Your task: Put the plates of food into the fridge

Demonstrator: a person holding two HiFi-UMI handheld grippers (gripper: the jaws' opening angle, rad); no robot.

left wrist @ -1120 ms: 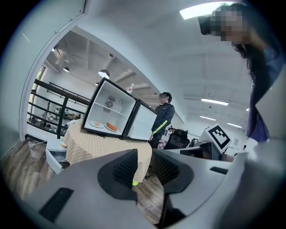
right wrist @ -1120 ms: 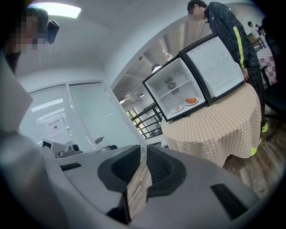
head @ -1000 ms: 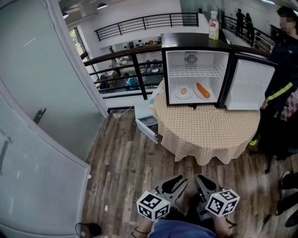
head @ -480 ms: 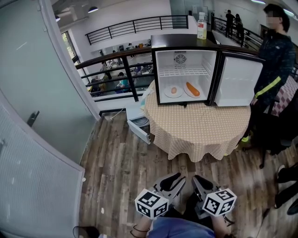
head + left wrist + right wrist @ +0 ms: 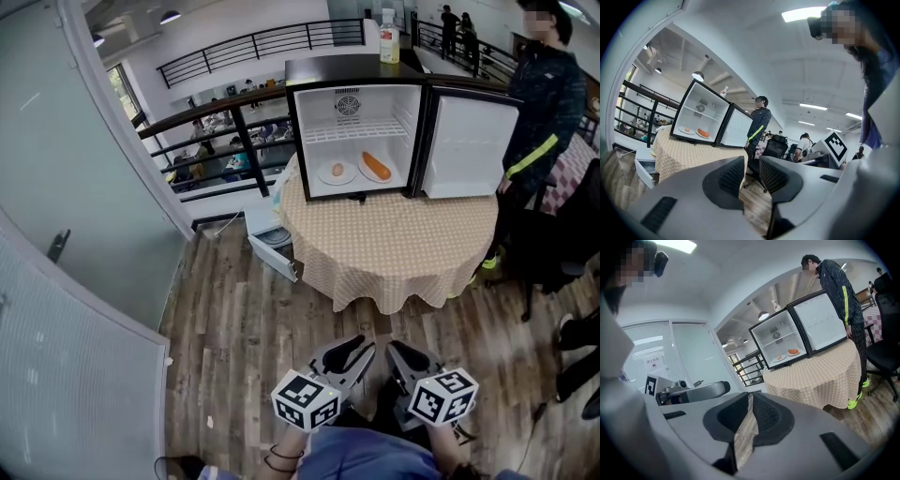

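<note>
The left gripper (image 5: pixel 751 169) has its two jaws a little way apart. There is a gap between the dark bumpy pads, and nothing is in it; only the wood floor (image 5: pixel 244 328) shows through. The right gripper (image 5: pixel 749 408) has its jaws almost pressed together. Just a thin slit is left between them, and the tips look like they meet. It holds nothing and touches nothing. Both grippers are low down, close to the person who holds them, side by side over the floor and well away from the table (image 5: pixel 394 248). The table is round and has a checked cloth on it. A small fridge (image 5: pixel 361 70) stands on the table with its door (image 5: pixel 469 145) swung wide open to the right. The two plates of food are already inside, on the bottom of the fridge, next to each other. The left plate (image 5: pixel 337 172) has a small round pale thing on it. The right plate (image 5: pixel 375 170) has a long orange thing on it. A bottle (image 5: pixel 389 39) stands on top of the fridge. Another person (image 5: pixel 539 103) in dark clothes stands just beside the open door.
</note>
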